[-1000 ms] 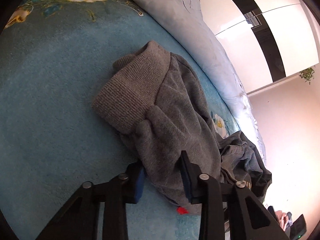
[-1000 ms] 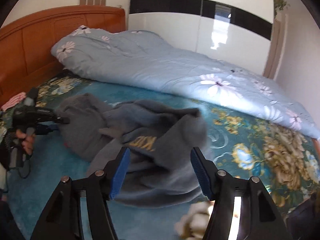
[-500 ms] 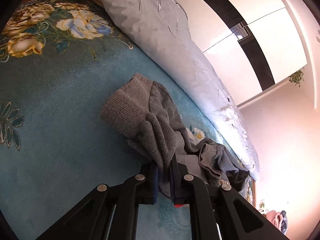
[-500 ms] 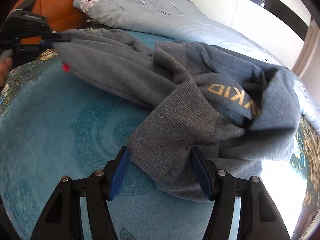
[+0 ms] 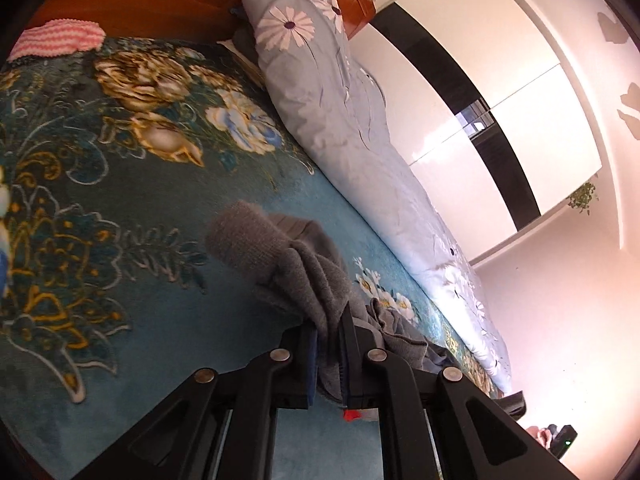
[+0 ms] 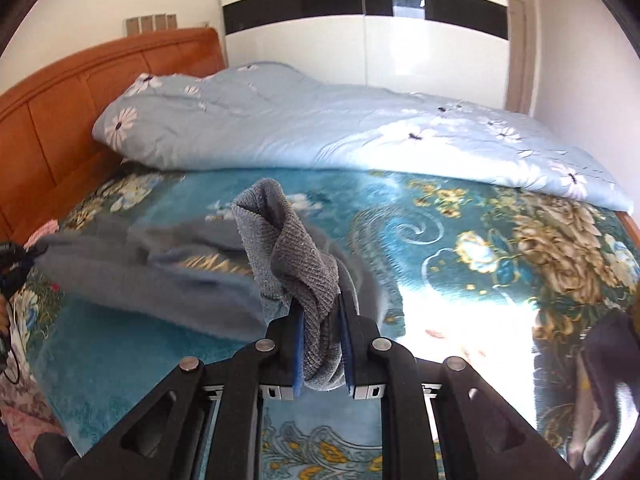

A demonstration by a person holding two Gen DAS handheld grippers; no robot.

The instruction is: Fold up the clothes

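A grey sweatshirt (image 6: pixel 168 276) with gold lettering lies stretched over the teal floral blanket (image 6: pixel 460 248). My left gripper (image 5: pixel 329 336) is shut on the sweatshirt's ribbed hem (image 5: pixel 256 244), which bunches up in front of the pads. My right gripper (image 6: pixel 320 316) is shut on another ribbed edge (image 6: pixel 288 252) that stands up between the pads. The left gripper also shows at the far left of the right wrist view (image 6: pixel 12 264), holding the far end of the sweatshirt. A small red tag (image 5: pixel 351 415) hangs below the left grip.
A light blue flowered duvet (image 6: pixel 320 128) lies along the far side of the bed. An orange wooden headboard (image 6: pixel 60 96) stands at the left. A pink striped knit item (image 5: pixel 56 38) lies near the headboard. A white and black wardrobe (image 6: pixel 360 28) is behind.
My right gripper closed on the ribbed edge and lifted it. My left gripper, shut on the hem, pulled back and up, and the sweatshirt is drawn out between the two grippers.
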